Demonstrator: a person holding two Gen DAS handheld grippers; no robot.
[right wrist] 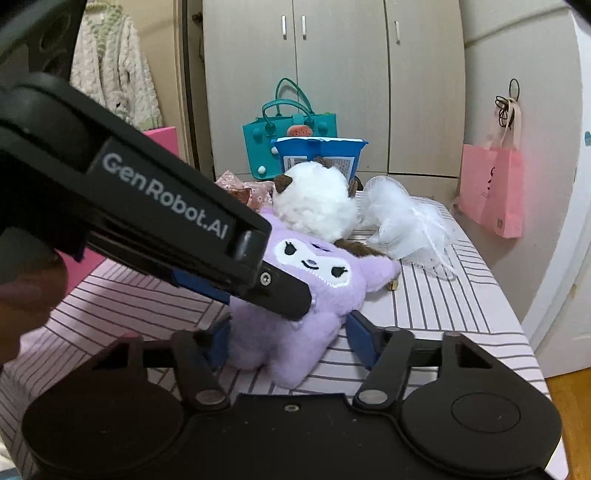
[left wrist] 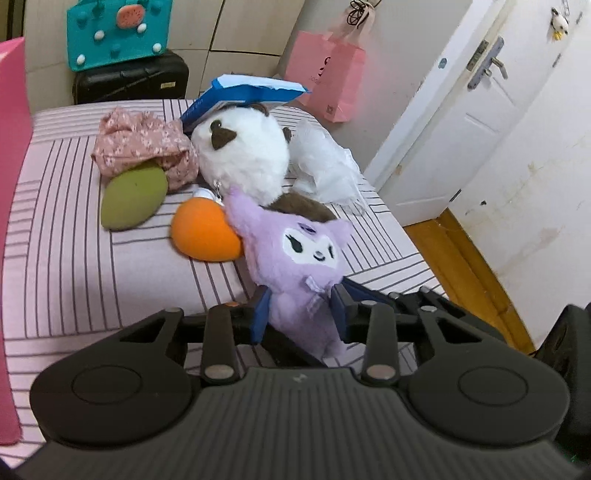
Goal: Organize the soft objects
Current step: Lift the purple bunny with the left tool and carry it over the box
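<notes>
A purple plush doll (left wrist: 303,258) lies on the striped pink sheet (left wrist: 74,236). My left gripper (left wrist: 300,312) is shut on the purple plush doll's body. In the right wrist view my right gripper (right wrist: 286,339) stands around the same doll (right wrist: 325,280) with its blue pads on either side of the lower body. The left gripper's arm (right wrist: 177,218) crosses that view from the left and covers part of the doll. Behind the doll lie a white plush with brown ears (left wrist: 243,155), an orange soft ball (left wrist: 203,232), a green soft ball (left wrist: 133,197), a floral pink cloth (left wrist: 144,142) and a white mesh puff (left wrist: 328,166).
A blue packet (left wrist: 251,94) rests on top of the white plush. A teal bag (left wrist: 118,31) sits on a black case (left wrist: 133,79) at the back. A pink paper bag (left wrist: 325,77) hangs on the wall. A white door (left wrist: 461,122) and wooden floor (left wrist: 465,266) lie to the right of the bed edge.
</notes>
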